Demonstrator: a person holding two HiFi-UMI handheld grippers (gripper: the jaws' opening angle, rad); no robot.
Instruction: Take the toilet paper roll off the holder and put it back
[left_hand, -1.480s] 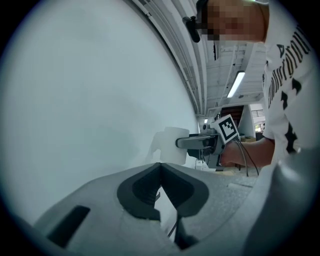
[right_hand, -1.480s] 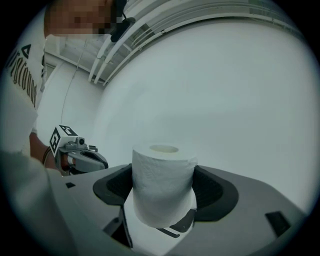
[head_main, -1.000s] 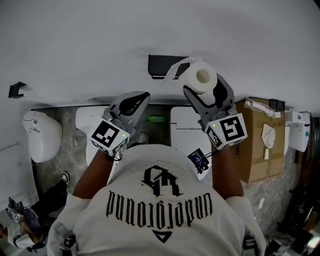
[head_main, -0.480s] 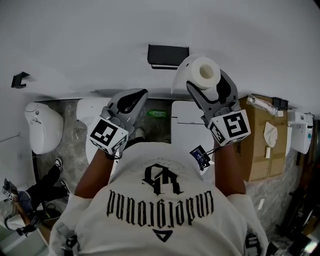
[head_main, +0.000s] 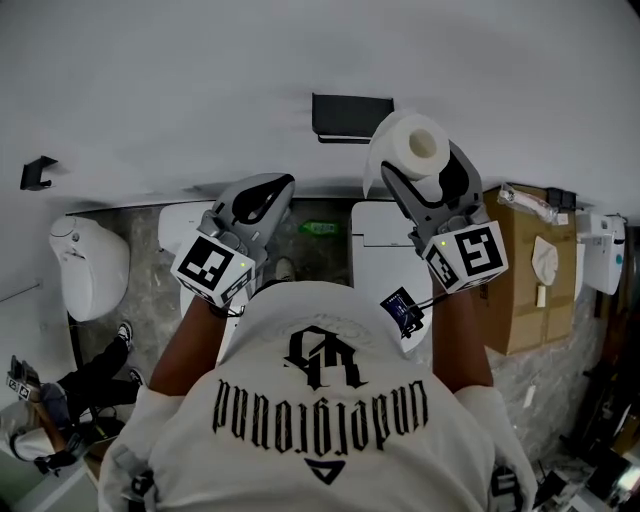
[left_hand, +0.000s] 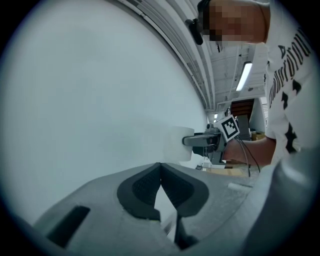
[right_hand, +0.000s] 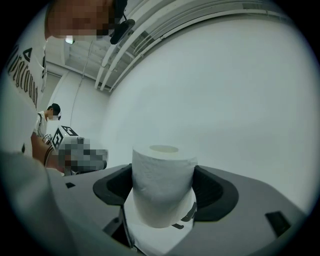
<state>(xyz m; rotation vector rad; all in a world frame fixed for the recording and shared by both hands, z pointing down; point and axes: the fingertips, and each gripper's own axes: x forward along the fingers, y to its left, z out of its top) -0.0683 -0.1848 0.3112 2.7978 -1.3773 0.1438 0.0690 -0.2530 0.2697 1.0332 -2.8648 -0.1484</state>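
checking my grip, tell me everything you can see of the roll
The roll is white, soft paper wound round a hollow core. It is off the black holder, out to the holder's right, clamped by its sides between the right gripper's jaws, with its axis along them. A loose sheet hangs from it. Nothing else touches it.

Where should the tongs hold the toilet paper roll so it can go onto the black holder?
Grip the toilet paper roll across its round outer wall, from the side, as the right tongs do now. That leaves the hollow core open at the end for the holder. The paper looks soft, so squeeze lightly, and mind the loose tail.
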